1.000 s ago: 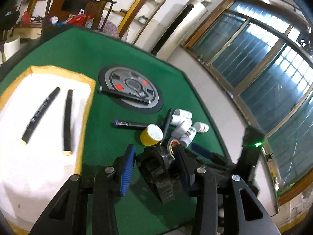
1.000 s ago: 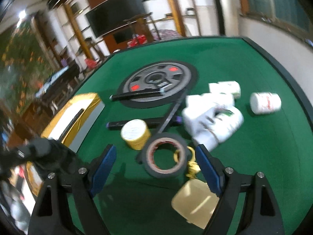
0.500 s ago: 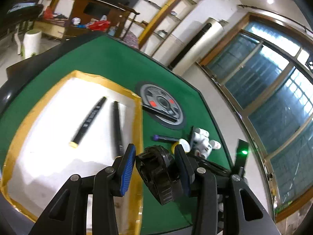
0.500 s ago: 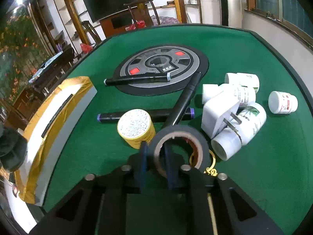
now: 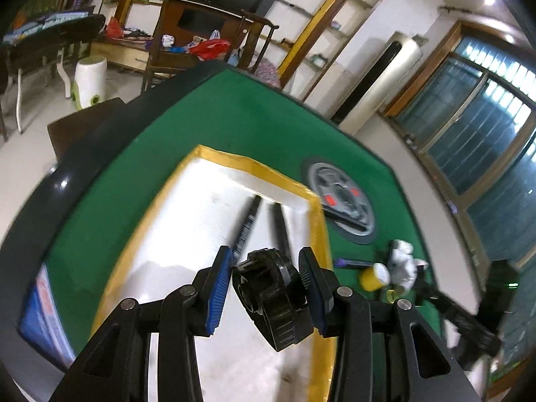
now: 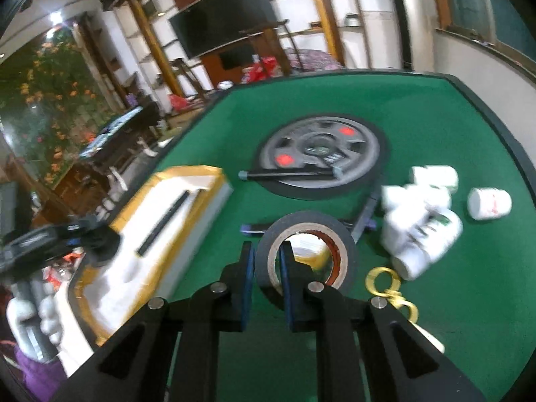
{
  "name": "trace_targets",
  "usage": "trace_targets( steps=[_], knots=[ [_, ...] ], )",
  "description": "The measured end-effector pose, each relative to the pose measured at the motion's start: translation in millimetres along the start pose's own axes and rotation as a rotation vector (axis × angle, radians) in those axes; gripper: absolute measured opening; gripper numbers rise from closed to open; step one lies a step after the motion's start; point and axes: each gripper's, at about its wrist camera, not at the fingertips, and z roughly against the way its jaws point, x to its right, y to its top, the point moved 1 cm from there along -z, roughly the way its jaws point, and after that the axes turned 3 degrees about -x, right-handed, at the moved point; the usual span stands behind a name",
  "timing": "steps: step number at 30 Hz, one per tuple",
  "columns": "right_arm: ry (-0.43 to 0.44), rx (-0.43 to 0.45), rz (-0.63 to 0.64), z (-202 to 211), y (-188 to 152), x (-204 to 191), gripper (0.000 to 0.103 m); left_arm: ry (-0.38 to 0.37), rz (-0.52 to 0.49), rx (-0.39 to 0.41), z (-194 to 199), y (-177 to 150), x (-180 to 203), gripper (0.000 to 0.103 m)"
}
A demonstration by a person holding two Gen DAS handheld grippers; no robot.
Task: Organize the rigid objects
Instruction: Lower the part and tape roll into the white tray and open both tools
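Note:
My left gripper [image 5: 266, 268] is shut on a black round ribbed part [image 5: 273, 296] and holds it above the white tray with a yellow rim [image 5: 201, 207]. Two black markers [image 5: 249, 214] lie in that tray. My right gripper [image 6: 264, 263] is shut on the wall of a black tape roll [image 6: 306, 251], lifted off the green table [image 6: 385, 107]. The tray [image 6: 187, 181] and the left gripper [image 6: 83, 238] show at the left of the right wrist view.
A grey weight plate [image 6: 321, 152] with a black marker [image 6: 288, 175] across it lies mid-table. White bottles [image 6: 423, 224], a purple-capped marker [image 6: 254, 227], a yellow tape roll [image 5: 373, 276] and a gold clasp [image 6: 388, 283] lie nearby.
My left gripper has carried the black part leftward from the pile to above the tray. My right gripper has shut on the tape roll and lifted it.

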Motion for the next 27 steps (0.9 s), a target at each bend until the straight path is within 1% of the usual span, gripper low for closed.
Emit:
trace_targets(
  steps=[2, 6, 10, 12, 14, 16, 17, 18, 20, 22, 23, 24, 27],
  knots=[
    [0.041, -0.009, 0.019, -2.3, 5.9, -16.5, 0.014, 0.046, -0.021, -0.013, -12.6, 8.3, -3.2, 0.043],
    [0.118, -0.044, 0.055, -16.2, 16.2, -51.3, 0.014, 0.115, -0.039, -0.071, -41.7, 21.6, -16.2, 0.043],
    [0.157, -0.072, 0.102, -30.3, 21.6, -85.0, 0.014, 0.200, -0.067, -0.114, -67.0, 32.8, -23.4, 0.043],
    [0.171, -0.085, 0.127, -37.0, 22.0, -100.4, 0.014, 0.193, -0.081, -0.132, -77.3, 42.1, -23.5, 0.043],
    [0.182, -0.099, 0.148, -45.0, 21.9, -113.7, 0.014, 0.213, -0.114, -0.143, -82.5, 47.6, -15.6, 0.043],
    [0.185, -0.107, 0.156, -49.9, 21.2, -118.6, 0.014, 0.235, -0.156, -0.150, -89.6, 51.0, -6.9, 0.043],
    [0.188, -0.112, 0.156, -53.2, 21.5, -120.8, 0.014, 0.235, -0.171, -0.155, -94.2, 52.3, -3.4, 0.043],
    [0.189, -0.117, 0.155, -55.9, 21.9, -121.7, 0.014, 0.216, -0.173, -0.172, -100.1, 53.5, -1.3, 0.043],
    [0.185, -0.124, 0.151, -60.0, 23.7, -123.0, 0.014, 0.183, -0.157, -0.214, -111.2, 53.4, -0.7, 0.043],
    [0.179, -0.133, 0.147, -63.5, 24.8, -122.8, 0.014, 0.186, -0.149, -0.241, -122.5, 52.9, -2.2, 0.043],
    [0.173, -0.134, 0.148, -64.6, 25.1, -122.6, 0.014, 0.191, -0.139, -0.244, -124.7, 53.0, -2.6, 0.044],
    [0.170, -0.135, 0.149, -65.5, 26.0, -124.0, 0.014, 0.199, -0.120, -0.246, -127.4, 52.9, -6.6, 0.049],
    [0.167, -0.142, 0.155, -67.8, 27.0, -127.9, 0.014, 0.182, -0.036, -0.232, -121.8, 57.6, -22.2, 0.051]
  ],
)
